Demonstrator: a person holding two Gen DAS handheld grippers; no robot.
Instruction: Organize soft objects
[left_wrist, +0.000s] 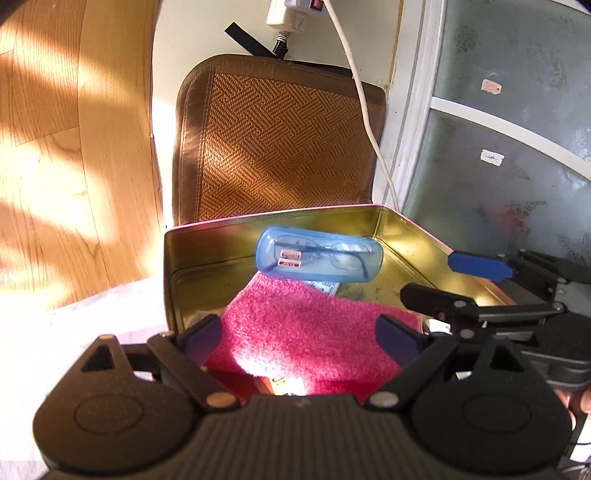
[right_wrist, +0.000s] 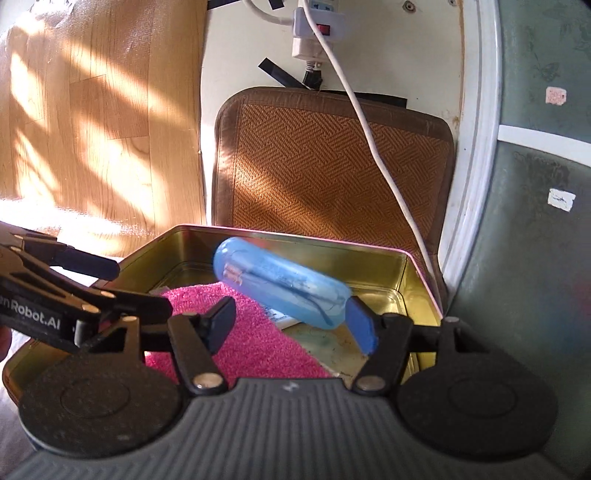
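Observation:
A pink fluffy towel (left_wrist: 314, 325) lies folded in an open gold metal tin (left_wrist: 207, 240). A clear blue glasses case (left_wrist: 319, 256) with glasses inside rests on the towel's far edge, tilted in the tin. My left gripper (left_wrist: 304, 334) is open, its fingers just over the towel's near part. My right gripper (right_wrist: 293, 325) is open over the tin (right_wrist: 373, 254); its right finger is next to the case (right_wrist: 280, 288), and the towel (right_wrist: 243, 336) lies below. The right gripper also shows at the right of the left wrist view (left_wrist: 454, 280).
A woven brown mat (left_wrist: 280, 140) stands against the wall behind the tin. A white cable (left_wrist: 365, 110) hangs from a power strip (right_wrist: 314, 29) down past the mat. A frosted glass door (left_wrist: 509, 147) is at the right, wooden floor (left_wrist: 55, 147) at the left.

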